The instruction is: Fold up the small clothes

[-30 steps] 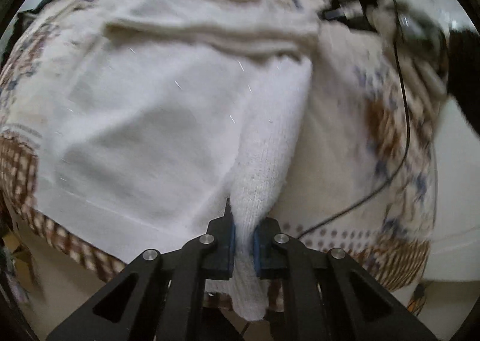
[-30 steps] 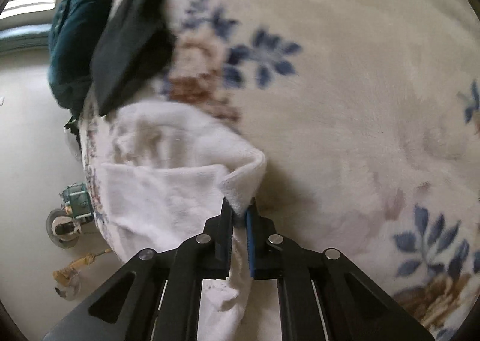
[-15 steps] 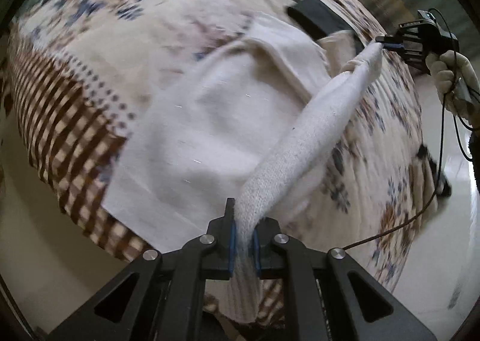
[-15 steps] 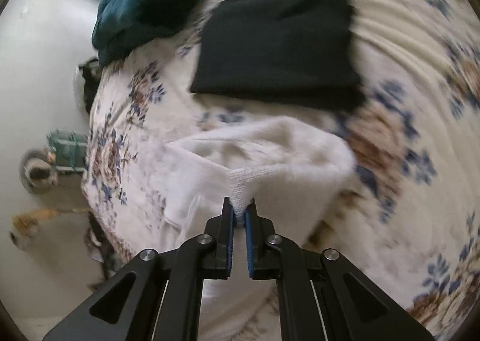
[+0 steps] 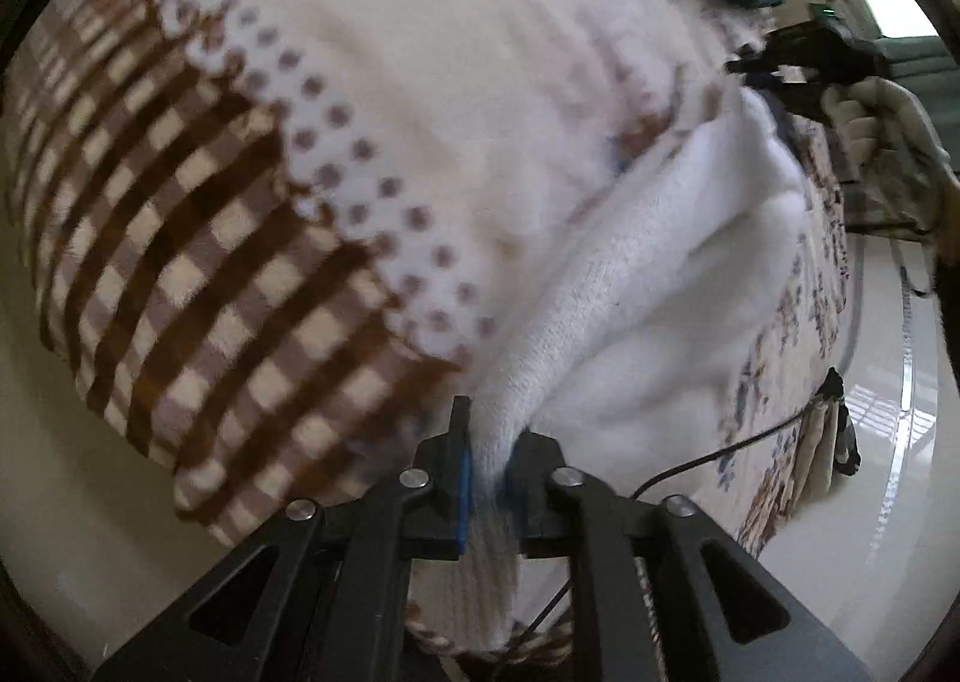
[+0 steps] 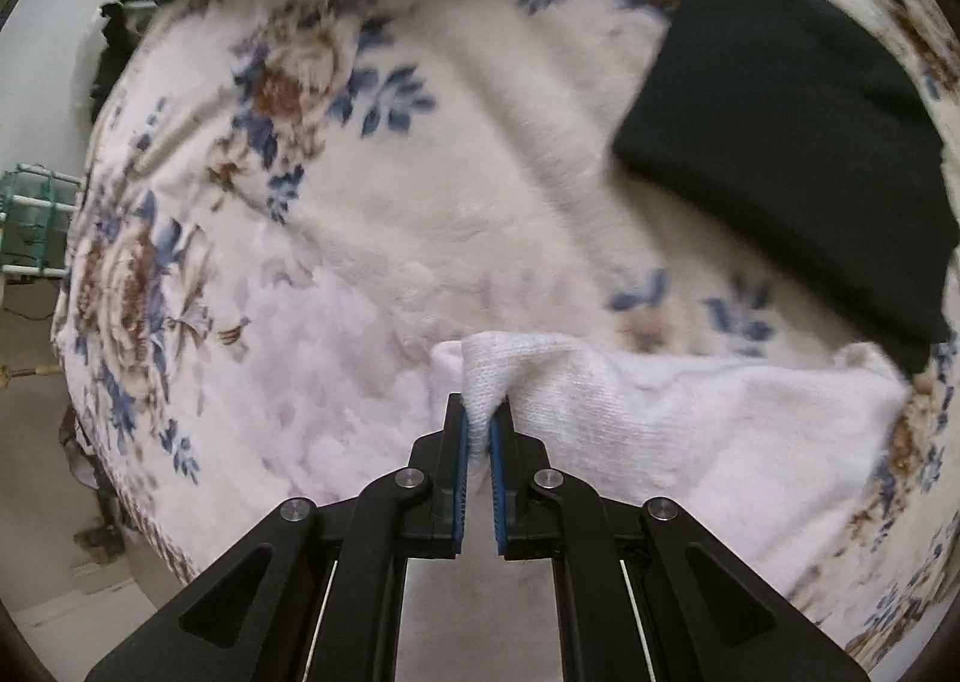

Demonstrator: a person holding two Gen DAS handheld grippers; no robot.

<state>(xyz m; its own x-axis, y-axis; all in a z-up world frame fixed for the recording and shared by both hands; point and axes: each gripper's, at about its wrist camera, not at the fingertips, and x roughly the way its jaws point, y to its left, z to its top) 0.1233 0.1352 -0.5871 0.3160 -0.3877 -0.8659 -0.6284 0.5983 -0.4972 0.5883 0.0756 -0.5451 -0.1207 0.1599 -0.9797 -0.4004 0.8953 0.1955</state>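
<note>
Over the checked and flowered fleece blanket point(image 5: 252, 238) on the bed, the left hand-held gripper point(image 5: 489, 478) pinches the ribbed hem of a white knitted garment point(image 5: 648, 286); its jaws have just been easing apart, yet the cloth sits pressed between the pads. Further right, the right hand-held gripper point(image 6: 478, 442) nips the opposite hem corner, so the knit hangs taut between both, probably for laying flat. A folded black cloth point(image 6: 792, 130) lies nearby, apparently finished.
</note>
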